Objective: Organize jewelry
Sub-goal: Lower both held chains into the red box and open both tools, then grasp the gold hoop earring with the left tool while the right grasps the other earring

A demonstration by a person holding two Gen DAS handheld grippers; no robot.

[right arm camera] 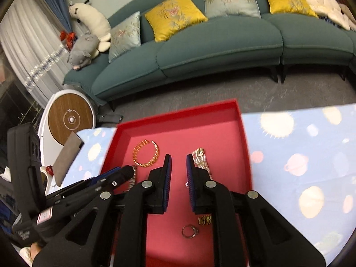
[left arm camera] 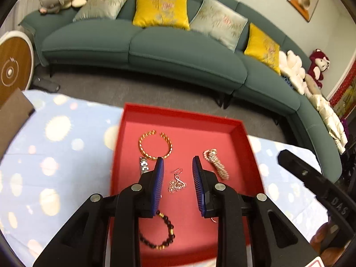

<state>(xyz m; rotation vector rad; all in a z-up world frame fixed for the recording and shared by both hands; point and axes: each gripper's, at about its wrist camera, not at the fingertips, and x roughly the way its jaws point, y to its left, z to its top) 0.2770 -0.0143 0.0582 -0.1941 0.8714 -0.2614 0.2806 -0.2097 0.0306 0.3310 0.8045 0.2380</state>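
Observation:
A red tray (left arm camera: 178, 113) lies on a blue patterned cloth and holds jewelry. In the left wrist view my left gripper (left arm camera: 178, 163) is open over the tray, with a silver flower earring (left arm camera: 176, 182) between its fingers. A gold twisted bangle (left arm camera: 155, 144), a silver watch band (left arm camera: 144, 165), a pink coiled bracelet (left arm camera: 215, 163) and a dark bead bracelet (left arm camera: 159, 231) lie around it. In the right wrist view my right gripper (right arm camera: 178, 155) is open and empty over the tray (right arm camera: 178, 109), between the gold bangle (right arm camera: 145, 153) and the coiled bracelet (right arm camera: 201, 159). A silver ring (right arm camera: 189, 231) lies below it.
A teal sofa (left arm camera: 155, 51) with yellow and grey cushions stands beyond the table. A round white and wood device (right arm camera: 69, 118) sits at the left. A brown box (left arm camera: 13, 115) rests on the cloth's left edge. The left gripper's body (right arm camera: 106, 182) shows at the right view's left.

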